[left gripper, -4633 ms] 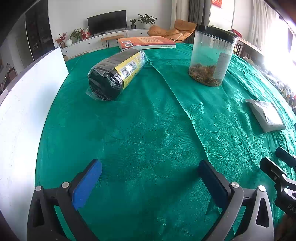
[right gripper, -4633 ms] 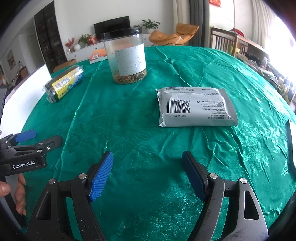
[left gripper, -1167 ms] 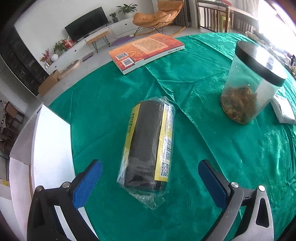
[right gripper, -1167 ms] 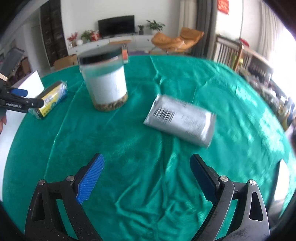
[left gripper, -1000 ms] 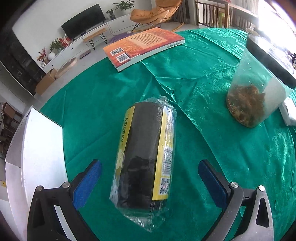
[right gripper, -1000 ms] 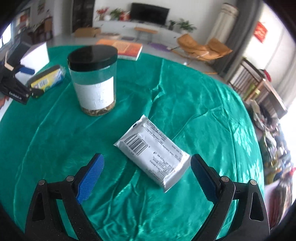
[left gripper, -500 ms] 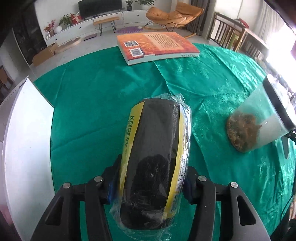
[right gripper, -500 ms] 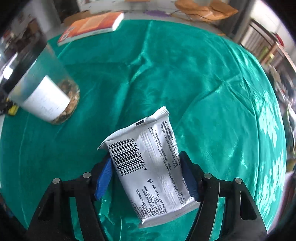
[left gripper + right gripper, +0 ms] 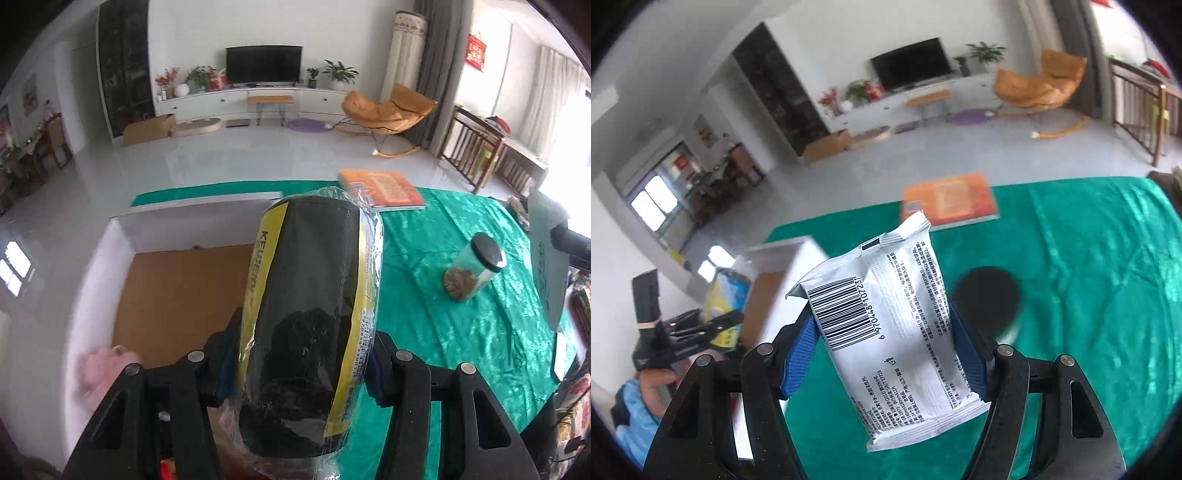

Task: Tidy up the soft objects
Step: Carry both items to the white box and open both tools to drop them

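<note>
— What sort of place is this?
— A home, a living room. A flat television point(image 9: 263, 63) stands on a long white cabinet point(image 9: 258, 99) with potted plants point(image 9: 340, 73) beside it.
— Anything else?
— An orange rocking lounge chair point(image 9: 388, 110) on a pale glossy floor point(image 9: 221, 155), grey curtains point(image 9: 439, 66), and a worktop under a green patterned cloth point(image 9: 443, 236).
</note>
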### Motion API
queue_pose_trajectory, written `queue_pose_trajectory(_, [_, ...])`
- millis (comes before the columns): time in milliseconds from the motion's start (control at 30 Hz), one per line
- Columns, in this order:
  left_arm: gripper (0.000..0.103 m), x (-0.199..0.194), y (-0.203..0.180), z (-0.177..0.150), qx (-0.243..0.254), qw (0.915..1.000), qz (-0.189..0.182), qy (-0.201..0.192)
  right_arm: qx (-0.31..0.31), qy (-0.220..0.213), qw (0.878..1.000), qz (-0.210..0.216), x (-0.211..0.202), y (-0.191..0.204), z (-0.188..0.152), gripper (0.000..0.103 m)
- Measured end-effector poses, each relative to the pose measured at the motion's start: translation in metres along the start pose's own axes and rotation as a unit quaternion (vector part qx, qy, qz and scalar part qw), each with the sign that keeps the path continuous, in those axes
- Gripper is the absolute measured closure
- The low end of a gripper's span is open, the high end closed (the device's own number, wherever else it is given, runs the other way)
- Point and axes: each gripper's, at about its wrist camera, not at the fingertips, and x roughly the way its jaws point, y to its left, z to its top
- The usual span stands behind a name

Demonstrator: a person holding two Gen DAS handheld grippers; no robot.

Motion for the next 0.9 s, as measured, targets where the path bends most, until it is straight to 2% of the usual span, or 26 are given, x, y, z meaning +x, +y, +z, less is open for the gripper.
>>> queue_pose_trajectory(67, [0.047,-0.016,0.031,-0.022,-0.007,0.9989,0.047,0.003,-0.007,0.019,0.998,0.062,0.027,0.053,-0.015,0.032])
queue_pose_trajectory(133, [0.041,-0.026,0.058,-0.047,-0.018,0.9949,0.099,0.010,-0.015,0.047,0.993,0.111,0.057,0.099,-0.035,0.031])
queue_pose_trajectory(167, [0.028,-0.031,0.069,-0.057,-0.023,0.9928,0.117,0.008,-0.020,0.067,0.989,0.133,0.073,0.119,-0.044,0.029])
queue_pose_trajectory(200, [0.009,-0.034,0.077,-0.068,-0.027,0.9909,0.131,0.003,-0.019,0.087,0.984,0.154,0.089,0.136,-0.055,0.027])
queue_pose_trajectory(267, [0.000,-0.045,0.087,-0.086,-0.033,0.9869,0.157,-0.021,-0.015,0.112,0.979,0.171,0.112,0.160,-0.074,0.025])
queue_pose_trajectory(333, [0.000,-0.054,0.091,-0.100,-0.037,0.9843,0.169,-0.035,-0.018,0.121,0.980,0.160,0.126,0.168,-0.087,0.025])
queue_pose_trajectory(400, [0.000,-0.061,0.088,-0.110,-0.045,0.9844,0.164,-0.045,-0.027,0.122,0.982,0.142,0.129,0.171,-0.098,0.025])
queue_pose_trajectory(533, [0.000,-0.072,0.071,-0.125,-0.061,0.9842,0.152,-0.067,-0.085,0.095,0.990,0.060,0.117,0.176,-0.114,0.025])
queue_pose_trajectory(700, [0.000,-0.079,0.053,-0.136,-0.102,0.9725,0.192,-0.083,-0.152,0.076,0.985,-0.026,0.097,0.170,-0.131,0.025])
queue_pose_trajectory(800, [0.000,-0.080,0.052,-0.144,-0.123,0.9690,0.197,-0.083,-0.170,0.079,0.981,-0.047,0.099,0.174,-0.139,0.025])
queue_pose_trajectory(900, [0.000,-0.082,0.050,-0.152,-0.117,0.9660,0.218,-0.074,-0.178,0.086,0.979,-0.053,0.100,0.178,-0.143,0.025])
